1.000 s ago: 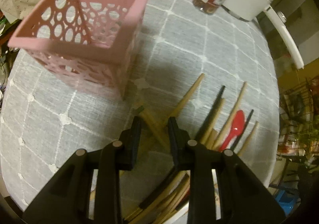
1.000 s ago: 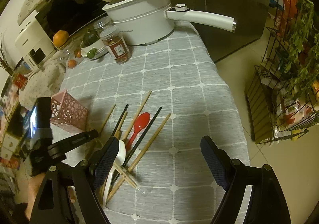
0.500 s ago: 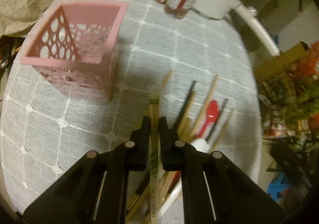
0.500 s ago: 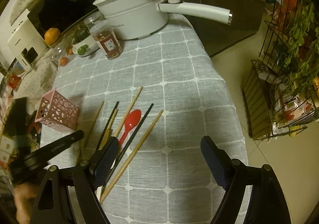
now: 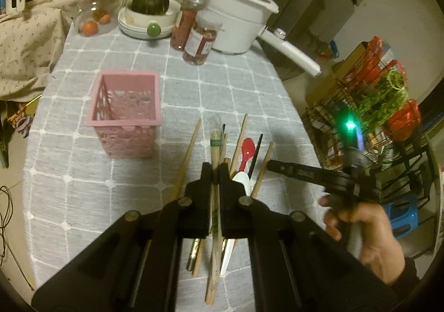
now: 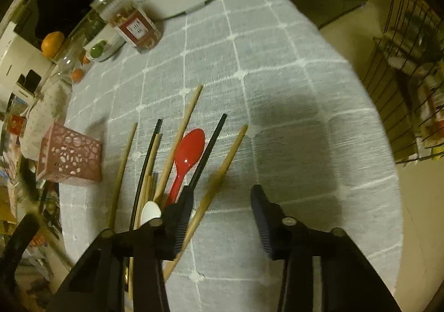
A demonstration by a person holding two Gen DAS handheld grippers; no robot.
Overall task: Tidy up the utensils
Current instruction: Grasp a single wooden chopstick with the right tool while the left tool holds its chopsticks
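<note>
We grip a wrapped pair of chopsticks (image 5: 215, 145) in the left gripper (image 5: 216, 170), clamped tight above the table's (image 5: 83, 173) near edge. Our right gripper (image 6: 220, 195) is closing, its jaws still apart around 1 wooden chopstick (image 6: 222, 170). The pink holder (image 5: 126, 115) stands near the left edge.

The left gripper (image 5: 215, 170) points steeply down, jaws clamped on a wrapped pair of chopsticks (image 5: 214, 145). The right gripper (image 6: 222, 198), held in a bare hand (image 5: 366, 231), tilts down with jaws closing around one wooden chopstick (image 6: 222, 170), to the right of the left gripper.
</note>
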